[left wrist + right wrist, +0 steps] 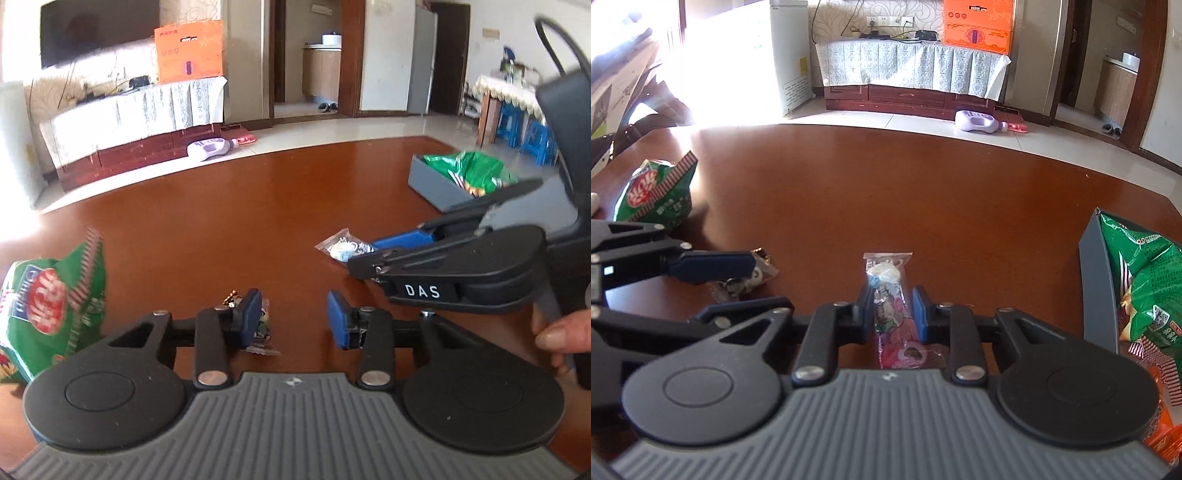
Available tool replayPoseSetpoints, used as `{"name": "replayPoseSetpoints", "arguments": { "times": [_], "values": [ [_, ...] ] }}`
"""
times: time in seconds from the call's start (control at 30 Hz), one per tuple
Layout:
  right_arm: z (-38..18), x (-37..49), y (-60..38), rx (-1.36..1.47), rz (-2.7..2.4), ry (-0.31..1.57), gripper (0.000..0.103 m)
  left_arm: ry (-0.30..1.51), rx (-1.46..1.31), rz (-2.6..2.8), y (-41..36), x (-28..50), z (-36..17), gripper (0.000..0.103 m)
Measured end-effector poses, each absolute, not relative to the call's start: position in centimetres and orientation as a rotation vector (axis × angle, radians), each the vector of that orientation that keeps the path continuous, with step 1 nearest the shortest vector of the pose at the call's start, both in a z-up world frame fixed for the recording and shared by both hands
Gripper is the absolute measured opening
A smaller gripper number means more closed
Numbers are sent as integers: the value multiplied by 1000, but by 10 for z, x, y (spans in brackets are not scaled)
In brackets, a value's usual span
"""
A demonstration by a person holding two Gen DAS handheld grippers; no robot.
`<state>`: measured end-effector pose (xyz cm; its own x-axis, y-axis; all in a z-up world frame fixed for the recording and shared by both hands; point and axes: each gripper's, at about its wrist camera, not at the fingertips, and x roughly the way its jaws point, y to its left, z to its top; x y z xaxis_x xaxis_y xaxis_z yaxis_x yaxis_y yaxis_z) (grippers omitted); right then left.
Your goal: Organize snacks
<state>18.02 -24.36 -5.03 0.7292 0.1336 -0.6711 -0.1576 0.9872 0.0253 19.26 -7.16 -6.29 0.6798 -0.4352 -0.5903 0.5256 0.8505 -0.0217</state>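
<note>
My right gripper (894,310) is shut on a small clear candy packet (892,295) with pink print, low over the brown table (886,192); the same packet shows in the left wrist view (345,247). My left gripper (295,319) is open just above the table, its left finger (249,314) beside a small dark wrapped snack (264,332), which also shows in the right wrist view (753,277). A green chip bag (48,306) lies at the left. A grey box (436,184) at the right holds more green chip bags (1145,277).
The table's far edge curves in front of a tiled floor. A white bottle (975,122) lies on the floor by a low cabinet (908,96). Blue stools (532,136) stand at the far right. A hand (565,332) grips the right tool.
</note>
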Motion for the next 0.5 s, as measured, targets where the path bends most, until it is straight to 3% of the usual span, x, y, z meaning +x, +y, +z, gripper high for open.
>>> {"name": "replayPoseSetpoints", "arguments": {
  "times": [0.37, 0.4, 0.43, 0.5],
  "values": [
    [-51, 183, -247, -37, 173, 738, 26, 662, 157, -486, -62, 195, -73, 46],
    [-51, 182, -246, -42, 175, 735, 26, 661, 156, -481, -62, 195, -73, 43],
    [-52, 181, -245, -46, 177, 732, 26, 660, 155, -474, -63, 196, -73, 30],
    [-53, 178, -242, -56, 181, 725, 26, 666, 147, -448, -66, 196, -72, 20]
  ]
}}
